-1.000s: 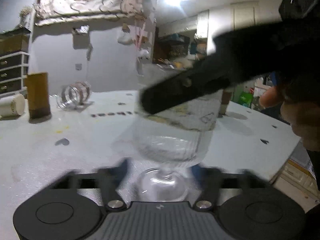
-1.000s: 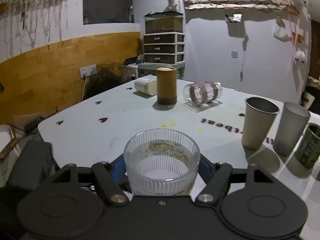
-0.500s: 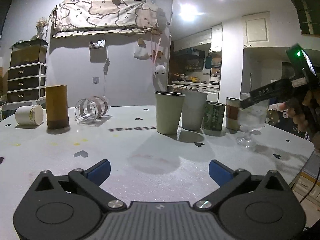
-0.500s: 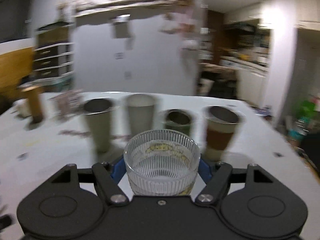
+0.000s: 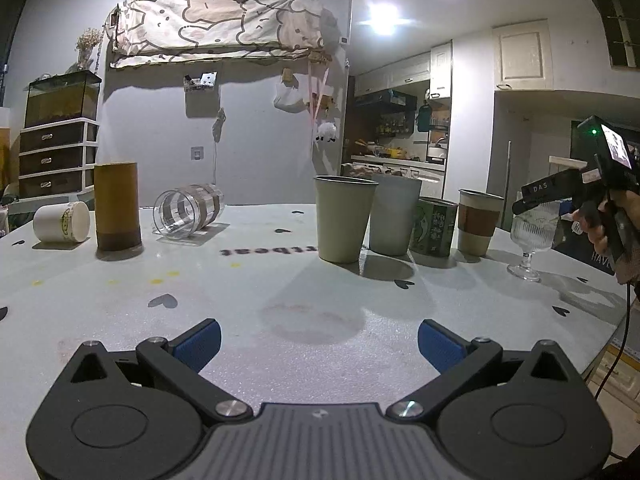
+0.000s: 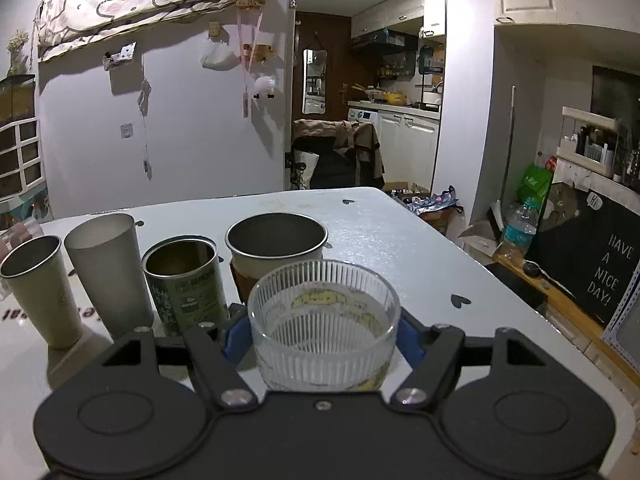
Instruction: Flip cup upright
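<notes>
One ribbed goblet [image 6: 323, 322] stands upright near table edge [image 5: 616, 312], gripper-held [image 6: 322, 334].

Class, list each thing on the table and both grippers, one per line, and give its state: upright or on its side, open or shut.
Ribbed glass goblet: upright, foot on table, held.
Right gripper: shut on the goblet.
Left gripper: open, empty.
Olive cup: upright.
Grey cup: upright.
Green tin: upright.
Brown-banded cup: upright.
Striped clear glass: on its side.
White cup: on its side.
Brown cylinder: standing.
</notes>
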Available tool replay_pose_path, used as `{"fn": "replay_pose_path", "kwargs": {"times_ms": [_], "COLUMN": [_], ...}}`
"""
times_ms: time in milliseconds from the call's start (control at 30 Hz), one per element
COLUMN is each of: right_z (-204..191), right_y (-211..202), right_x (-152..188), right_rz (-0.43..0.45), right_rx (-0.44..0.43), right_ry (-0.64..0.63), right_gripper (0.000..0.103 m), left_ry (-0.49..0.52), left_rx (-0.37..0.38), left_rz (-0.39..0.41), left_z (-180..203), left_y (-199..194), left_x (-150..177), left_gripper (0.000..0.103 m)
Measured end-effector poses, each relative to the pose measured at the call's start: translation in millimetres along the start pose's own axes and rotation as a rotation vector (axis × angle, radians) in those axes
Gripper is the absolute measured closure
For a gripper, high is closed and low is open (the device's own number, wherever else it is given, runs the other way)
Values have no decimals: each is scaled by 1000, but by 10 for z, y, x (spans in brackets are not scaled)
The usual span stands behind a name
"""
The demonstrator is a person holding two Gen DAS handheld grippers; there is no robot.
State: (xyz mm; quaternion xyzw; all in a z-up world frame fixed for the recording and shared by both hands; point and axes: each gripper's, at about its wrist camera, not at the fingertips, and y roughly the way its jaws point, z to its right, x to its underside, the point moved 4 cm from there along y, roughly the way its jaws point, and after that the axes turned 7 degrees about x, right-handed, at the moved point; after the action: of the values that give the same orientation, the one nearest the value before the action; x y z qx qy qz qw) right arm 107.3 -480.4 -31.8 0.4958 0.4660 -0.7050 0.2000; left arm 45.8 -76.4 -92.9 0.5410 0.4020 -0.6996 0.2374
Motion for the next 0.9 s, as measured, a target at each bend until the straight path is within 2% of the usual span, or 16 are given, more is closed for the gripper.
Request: {"fn": "replay_pose_path", "kwargs": {"times_ms": [67, 167, 367, 567, 900], "right_z": [-14, 30, 57, -3, -121], "right_y": [-11, -140, -614, -1032, -1349], "right_x": [0, -13, 22, 308, 775], "right_rz": [2, 42, 126, 194, 167], "right_rx": [3, 16, -34, -56, -78], "right_ry": [4, 34, 73, 61, 81], "right_gripper": [29, 12, 11, 8, 4], "left_ry": [-1, 2, 3, -11, 24], "left_rx": [-2, -9, -30, -31, -8], "left_rz": [-1, -1, 19, 31, 54], "left_z": [0, 13, 62, 152, 474], "left_y": [18, 45, 80, 137, 182], "left_x": [-15, -69, -286, -545, -661], "left_gripper": [0, 0, 0, 0, 0]}}
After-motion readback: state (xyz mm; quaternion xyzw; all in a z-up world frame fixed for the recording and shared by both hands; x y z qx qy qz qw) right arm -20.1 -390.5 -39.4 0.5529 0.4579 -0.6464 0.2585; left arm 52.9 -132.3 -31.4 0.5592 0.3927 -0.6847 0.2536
